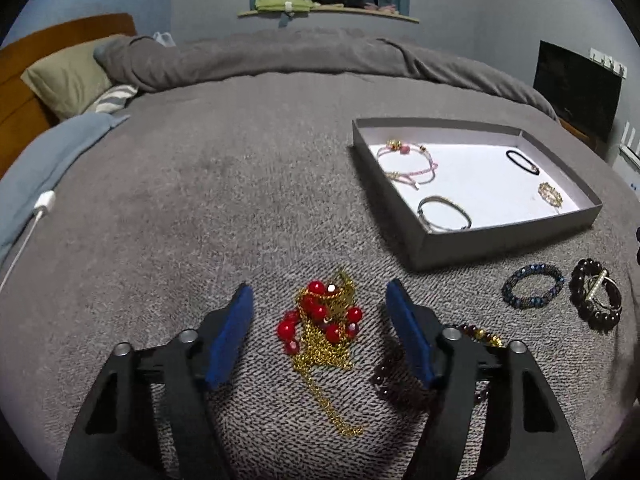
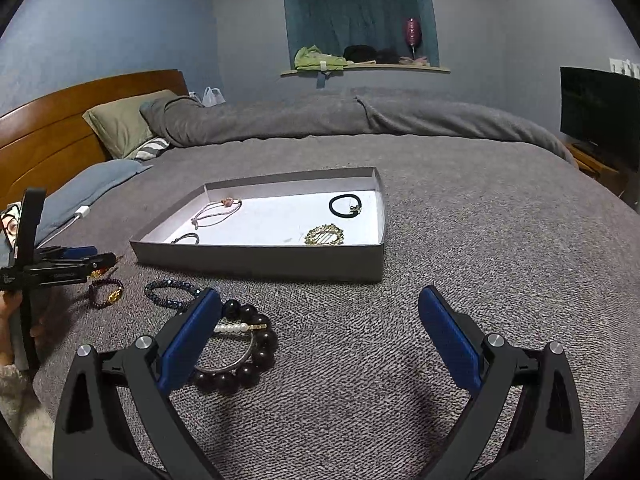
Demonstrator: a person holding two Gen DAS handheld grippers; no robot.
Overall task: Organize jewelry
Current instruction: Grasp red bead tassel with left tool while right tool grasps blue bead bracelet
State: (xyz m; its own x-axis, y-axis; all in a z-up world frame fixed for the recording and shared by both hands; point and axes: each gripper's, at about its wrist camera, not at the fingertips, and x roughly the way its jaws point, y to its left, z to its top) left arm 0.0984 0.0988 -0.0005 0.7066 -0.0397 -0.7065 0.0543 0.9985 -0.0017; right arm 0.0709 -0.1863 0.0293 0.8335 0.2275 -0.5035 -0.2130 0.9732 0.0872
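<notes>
Four pieces already lie in the box ahead, to my right. My left claw stands wide, pads off the red-bead chain between them. My right claw gapes empty; four bracelets wait.

A gold chain necklace with glossy red beads lies on the grey knitted-pattern blanket. Near it, right of it, sit a dark blue beaded bracelet and a brown-black bead bracelet. The grey box beyond the necklace has a white floor holding a pink cord bracelet and a black hair tie. The gripper pads are blue.
</notes>
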